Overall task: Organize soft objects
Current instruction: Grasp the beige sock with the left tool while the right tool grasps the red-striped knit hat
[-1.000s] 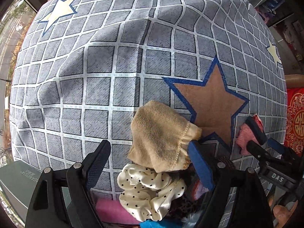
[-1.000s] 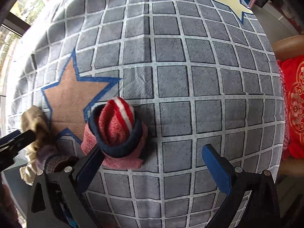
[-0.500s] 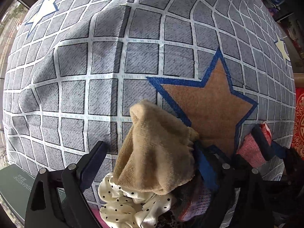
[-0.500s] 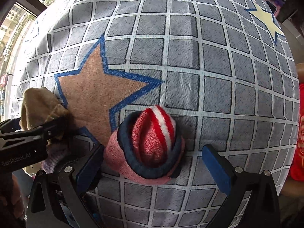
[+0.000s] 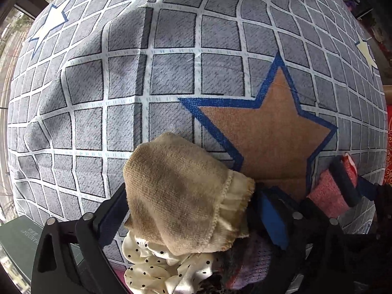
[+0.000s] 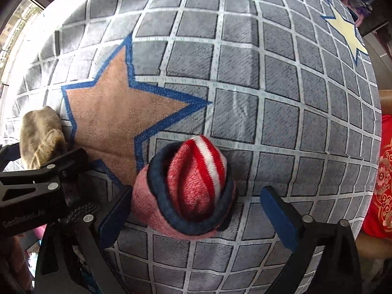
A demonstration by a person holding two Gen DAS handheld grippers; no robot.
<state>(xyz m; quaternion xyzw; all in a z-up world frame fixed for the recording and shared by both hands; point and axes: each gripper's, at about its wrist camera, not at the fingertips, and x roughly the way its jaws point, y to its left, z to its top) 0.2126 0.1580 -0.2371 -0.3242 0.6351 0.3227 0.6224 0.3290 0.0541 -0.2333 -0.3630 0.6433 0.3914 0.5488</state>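
Observation:
A tan knit cloth (image 5: 183,193) lies between the fingers of my left gripper (image 5: 193,210), which is open around it. It rests on a white polka-dot scrunchie (image 5: 156,267). It also shows at the left of the right wrist view (image 6: 39,132). A rolled pink sock bundle with red-white stripes and a navy cuff (image 6: 188,186) lies on the checked bedsheet (image 6: 245,61) between the fingers of my open right gripper (image 6: 196,215). Its left pad is close to the bundle. The bundle also shows in the left wrist view (image 5: 335,186).
A brown star with a blue outline (image 5: 267,137) is printed on the sheet between the two items. More soft items, purple and dark (image 5: 250,264), lie under the left gripper. A red patterned cushion (image 6: 382,183) is at the right. A dark box (image 5: 22,240) lies lower left.
Both grippers have moved forward and lower toward the sheet. The tan cloth now sits deeper between the left fingers. The sock bundle now sits between the right fingers.

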